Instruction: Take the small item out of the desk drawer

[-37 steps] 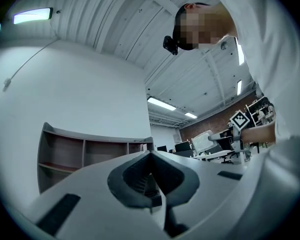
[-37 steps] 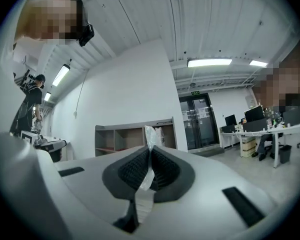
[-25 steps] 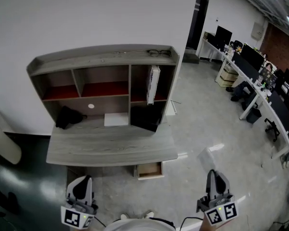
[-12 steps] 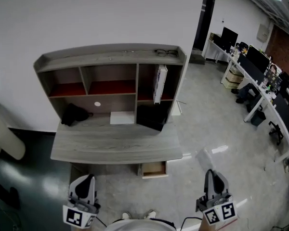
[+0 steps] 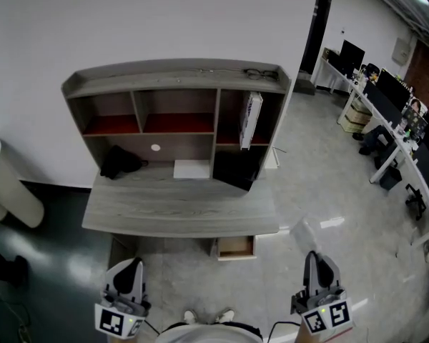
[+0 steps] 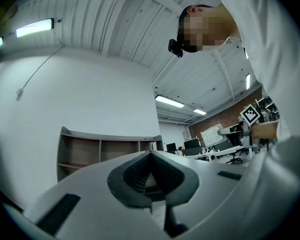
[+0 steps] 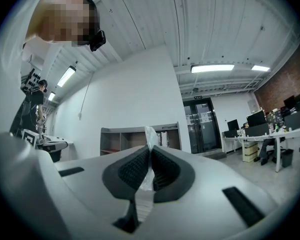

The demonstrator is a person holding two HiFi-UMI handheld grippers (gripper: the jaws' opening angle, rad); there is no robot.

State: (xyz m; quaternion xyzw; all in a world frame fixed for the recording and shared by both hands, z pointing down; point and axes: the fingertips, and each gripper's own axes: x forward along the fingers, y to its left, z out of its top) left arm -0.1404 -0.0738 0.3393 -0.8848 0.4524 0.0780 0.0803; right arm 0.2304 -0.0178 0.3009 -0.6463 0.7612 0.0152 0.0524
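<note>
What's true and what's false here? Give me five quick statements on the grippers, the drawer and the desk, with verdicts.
1. The right gripper is shut on a clear plastic packet. True.
2. The left gripper grips a second packet. False: its jaws are together with nothing between them.
3. The drawer under the desk is pushed fully in. False: it stands pulled out.
4. A black object lies on the left part of the desk. True.
5. Both grippers hang over the desktop. False: they are held in front of the desk, over the floor.
</note>
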